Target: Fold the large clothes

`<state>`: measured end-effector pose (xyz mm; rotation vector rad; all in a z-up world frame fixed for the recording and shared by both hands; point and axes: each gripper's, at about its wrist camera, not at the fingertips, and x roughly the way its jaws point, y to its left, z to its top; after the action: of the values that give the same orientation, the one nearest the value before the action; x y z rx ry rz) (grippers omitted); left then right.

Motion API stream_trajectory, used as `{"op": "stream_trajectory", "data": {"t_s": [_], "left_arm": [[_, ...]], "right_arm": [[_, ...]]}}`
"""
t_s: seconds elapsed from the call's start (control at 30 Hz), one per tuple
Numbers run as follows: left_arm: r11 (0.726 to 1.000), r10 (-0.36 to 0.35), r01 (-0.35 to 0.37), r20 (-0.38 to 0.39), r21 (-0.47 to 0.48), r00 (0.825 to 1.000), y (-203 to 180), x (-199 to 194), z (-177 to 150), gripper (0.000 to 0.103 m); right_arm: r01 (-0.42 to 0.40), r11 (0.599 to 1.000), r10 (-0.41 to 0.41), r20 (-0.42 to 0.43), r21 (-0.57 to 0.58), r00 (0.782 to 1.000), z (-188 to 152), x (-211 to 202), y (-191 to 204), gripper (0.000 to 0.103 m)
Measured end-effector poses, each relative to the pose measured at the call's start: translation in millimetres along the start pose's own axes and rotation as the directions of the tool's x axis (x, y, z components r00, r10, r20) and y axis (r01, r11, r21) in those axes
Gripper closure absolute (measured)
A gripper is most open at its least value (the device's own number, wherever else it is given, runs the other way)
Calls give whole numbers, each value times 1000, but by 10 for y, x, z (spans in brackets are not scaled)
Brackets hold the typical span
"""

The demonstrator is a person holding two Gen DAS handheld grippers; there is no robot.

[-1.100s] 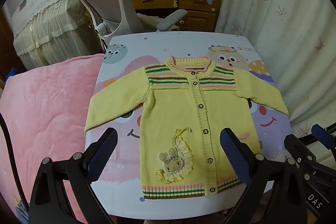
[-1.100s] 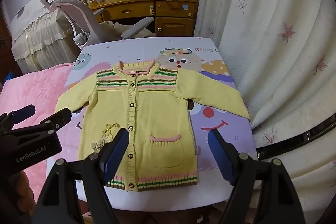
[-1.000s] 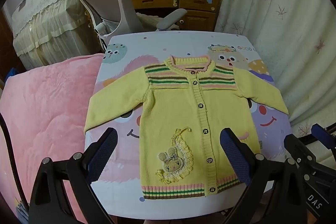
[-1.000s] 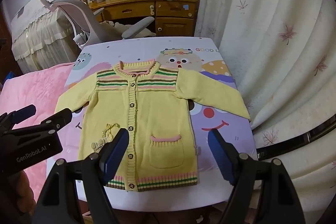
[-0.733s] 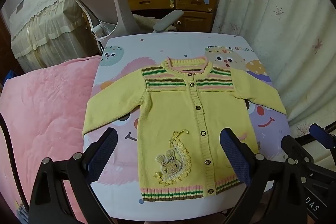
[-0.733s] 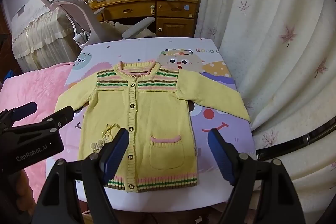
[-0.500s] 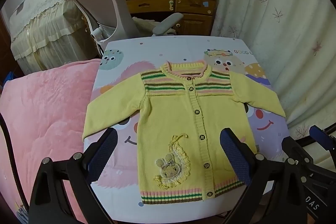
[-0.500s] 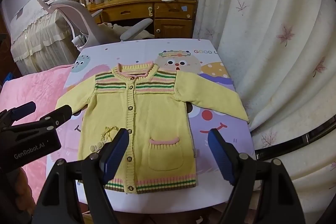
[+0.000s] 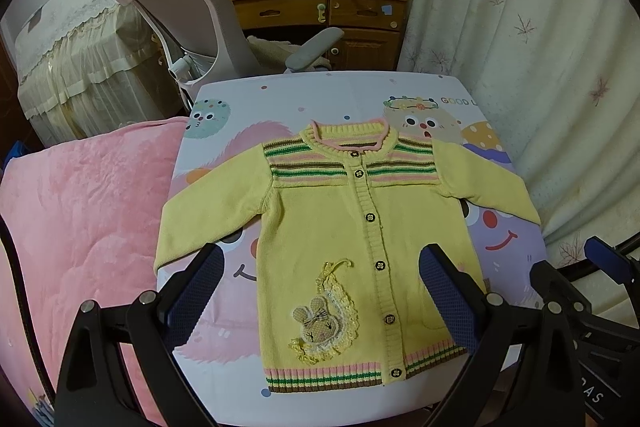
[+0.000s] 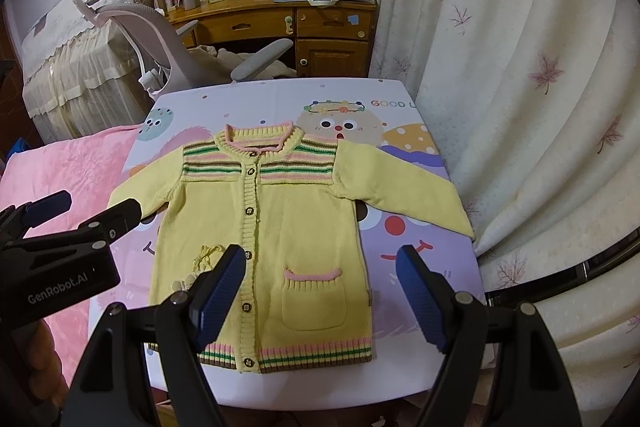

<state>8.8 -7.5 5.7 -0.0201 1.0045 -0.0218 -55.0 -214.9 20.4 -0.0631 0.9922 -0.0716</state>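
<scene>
A: Here's the cardigan (image 9: 352,223), spread flat and buttoned, face up on the cartoon-print table (image 9: 280,99), collar at the far end, hem at the near edge. Both sleeves are angled out and down, the right cuff (image 10: 460,219) reaching the table's right edge.

B: And both claws are hovering over the near end, touching nothing. The left gripper (image 9: 320,301) has its jaws spread wide; the right gripper (image 10: 320,301) is spread wide too and empty.

A: How do you reckon it handles?

B: Soft knit, light, floppy. It'll drape and sag the moment it's lifted, so a single pinch will just drag a peak of cloth. The ribbed hem (image 10: 304,353) and the cuffs look firmer, so they're better places to bite.

A: So where first?

B: I'd say the left cuff (image 9: 168,255) and the shoulder seam (image 9: 268,163), carrying that sleeve across the chest. Watch the crocheted bunny patch (image 9: 320,323): loops like that could snag on a finger.

A: And the pink blanket (image 9: 80,207) to the left?

B: Out of play.
</scene>
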Motion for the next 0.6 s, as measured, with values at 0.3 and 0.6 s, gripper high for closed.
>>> {"op": "stream_trajectory", "data": {"t_s": [0.3,0.6], "left_arm": [[1000,-1,1,-5,-11,1000,15,13,4,6],[1000,-1,1,1,-21,1000,60,-12,-5,6]], "right_arm": [[-5,1000,5,-9,-8,1000,1,36,23,25],[-9,1000,9,0,-18,1000,6,23,48,25]]}}
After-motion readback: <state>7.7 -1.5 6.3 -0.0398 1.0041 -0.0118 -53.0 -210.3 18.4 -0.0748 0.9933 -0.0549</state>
